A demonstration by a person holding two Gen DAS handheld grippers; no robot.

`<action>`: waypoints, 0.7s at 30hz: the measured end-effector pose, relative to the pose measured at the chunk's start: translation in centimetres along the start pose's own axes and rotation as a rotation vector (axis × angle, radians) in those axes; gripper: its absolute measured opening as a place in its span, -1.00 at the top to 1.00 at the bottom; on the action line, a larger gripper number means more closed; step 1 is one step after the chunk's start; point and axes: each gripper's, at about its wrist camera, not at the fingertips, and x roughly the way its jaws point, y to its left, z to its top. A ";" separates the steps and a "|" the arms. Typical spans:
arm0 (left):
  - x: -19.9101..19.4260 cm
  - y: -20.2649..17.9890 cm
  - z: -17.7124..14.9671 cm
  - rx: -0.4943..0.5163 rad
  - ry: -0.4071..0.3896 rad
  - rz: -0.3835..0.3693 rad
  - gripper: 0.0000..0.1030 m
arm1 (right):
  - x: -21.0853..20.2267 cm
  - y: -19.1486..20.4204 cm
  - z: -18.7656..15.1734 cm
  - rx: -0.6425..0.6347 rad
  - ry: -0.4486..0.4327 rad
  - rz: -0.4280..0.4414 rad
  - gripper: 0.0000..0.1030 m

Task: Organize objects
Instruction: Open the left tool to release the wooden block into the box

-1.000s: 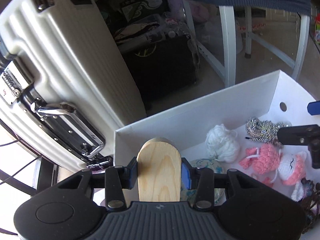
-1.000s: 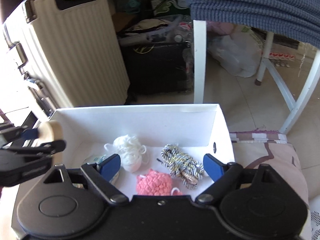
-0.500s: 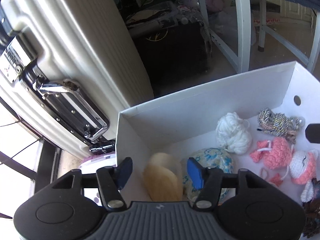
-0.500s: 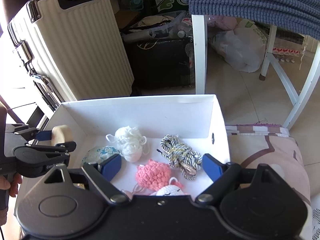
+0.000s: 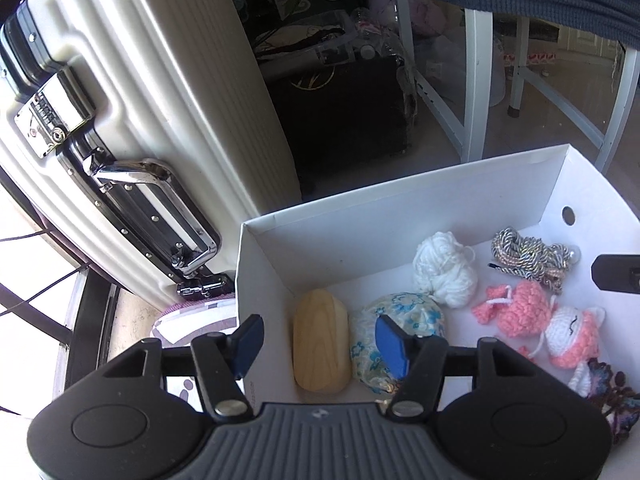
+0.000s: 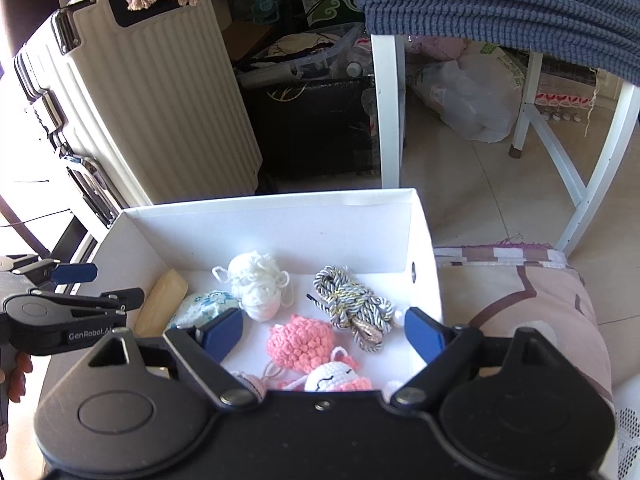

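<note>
A white cardboard box [image 5: 360,216] [image 6: 272,220] holds a pale wooden block [image 5: 320,340] [image 6: 162,304] lying at its left wall, a blue floral pouch [image 5: 396,320] [image 6: 204,306], a white yarn ball [image 5: 444,268] [image 6: 256,284], a twisted cord [image 5: 528,256] [image 6: 352,304], a pink crochet piece [image 5: 516,312] [image 6: 300,340] and a white-pink crochet doll [image 5: 572,332] [image 6: 332,376]. My left gripper [image 5: 320,340] [image 6: 100,284] is open and empty above the block. My right gripper [image 6: 324,336] is open and empty over the box's near side.
A cream hard-shell suitcase [image 5: 132,92] [image 6: 160,92] stands left of the box. A black bag [image 5: 344,112] [image 6: 316,128] sits behind it. White table legs [image 6: 390,108] rise beyond, under a blue knit cloth [image 6: 500,4]. A patterned cushion [image 6: 532,304] lies to the right.
My left gripper opened and let go of the wooden block, which now lies on the box floor by the left wall. The gripper has lifted back. The right gripper stayed open.
</note>
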 end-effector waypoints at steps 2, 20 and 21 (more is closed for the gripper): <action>-0.5 0.2 -0.1 -0.020 0.006 -0.015 -0.22 | -0.4 0.1 0.1 0.000 -0.005 0.001 -0.72; -8.9 0.6 -2.0 -0.118 -0.059 -0.094 -0.46 | -6.2 1.1 -1.2 -0.004 -0.059 -0.028 -0.74; -9.5 0.6 -2.1 -0.130 -0.066 -0.095 -0.49 | -6.7 1.2 -1.3 -0.007 -0.062 -0.027 -0.74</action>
